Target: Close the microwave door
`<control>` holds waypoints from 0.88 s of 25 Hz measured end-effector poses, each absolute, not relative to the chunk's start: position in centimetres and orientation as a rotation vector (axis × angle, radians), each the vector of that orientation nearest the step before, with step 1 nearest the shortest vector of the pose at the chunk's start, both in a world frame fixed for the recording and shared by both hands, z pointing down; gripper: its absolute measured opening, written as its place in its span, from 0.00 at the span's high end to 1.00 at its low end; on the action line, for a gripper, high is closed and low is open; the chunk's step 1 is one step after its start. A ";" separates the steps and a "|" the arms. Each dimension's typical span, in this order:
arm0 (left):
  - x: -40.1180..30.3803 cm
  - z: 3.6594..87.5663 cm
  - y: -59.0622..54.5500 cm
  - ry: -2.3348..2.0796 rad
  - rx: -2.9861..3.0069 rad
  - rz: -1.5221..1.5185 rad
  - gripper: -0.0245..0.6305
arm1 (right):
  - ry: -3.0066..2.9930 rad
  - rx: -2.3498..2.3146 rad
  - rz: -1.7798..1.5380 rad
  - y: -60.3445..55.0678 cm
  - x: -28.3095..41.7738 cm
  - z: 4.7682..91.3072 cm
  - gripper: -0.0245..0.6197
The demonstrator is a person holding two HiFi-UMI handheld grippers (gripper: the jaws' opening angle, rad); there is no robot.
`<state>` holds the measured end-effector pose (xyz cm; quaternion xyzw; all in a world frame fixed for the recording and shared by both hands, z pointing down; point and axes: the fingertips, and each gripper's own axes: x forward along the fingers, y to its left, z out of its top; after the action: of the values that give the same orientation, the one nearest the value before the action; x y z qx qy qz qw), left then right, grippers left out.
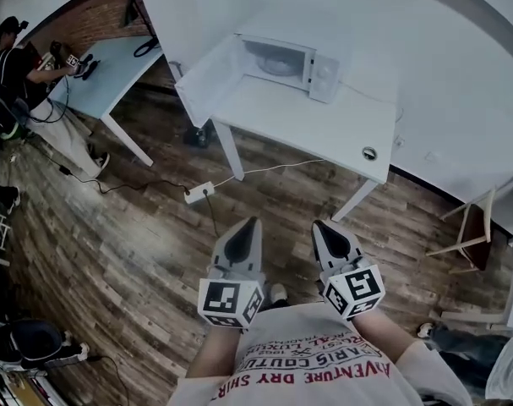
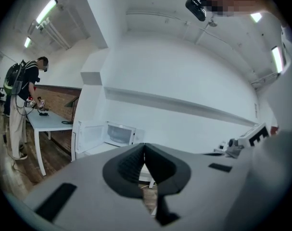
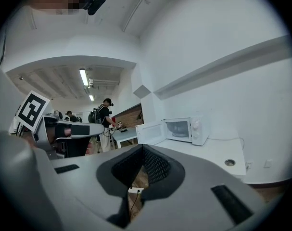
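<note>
Left hand-held gripper (image 1: pixel 253 223) and right hand-held gripper (image 1: pixel 319 227) had jaws pressed together, holding nothing, over the wood floor (image 1: pixel 138 244). Well ahead, the microwave (image 1: pixel 283 63) sat on a white tabletop (image 1: pixel 324 134), its door (image 1: pixel 207 79) wide open. Shirt (image 1: pixel 315 370) print partly read "DRY".

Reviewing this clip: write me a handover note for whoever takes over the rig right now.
Left tongs: shut, empty, held low in front of the body.
Right tongs: shut, empty, alongside the left.
The microwave stands on the white table ahead, well apart from both tongs. Its door is swung wide open to the left.
Done: nothing yet; the door is untouched.
Left: step up to the table and push the door shut.
</note>
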<state>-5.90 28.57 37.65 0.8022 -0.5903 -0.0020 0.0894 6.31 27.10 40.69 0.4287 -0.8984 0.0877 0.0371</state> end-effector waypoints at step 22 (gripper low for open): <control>-10.8 39.1 0.0 -1.878 2.331 0.067 0.96 | -2.791 1.283 0.300 -3.6 2.5 41.1 0.94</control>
<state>-10.84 0.04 39.12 0.7764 -0.6255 0.0224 0.0737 2.48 -3.64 41.11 0.4155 -0.9040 0.0972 0.0275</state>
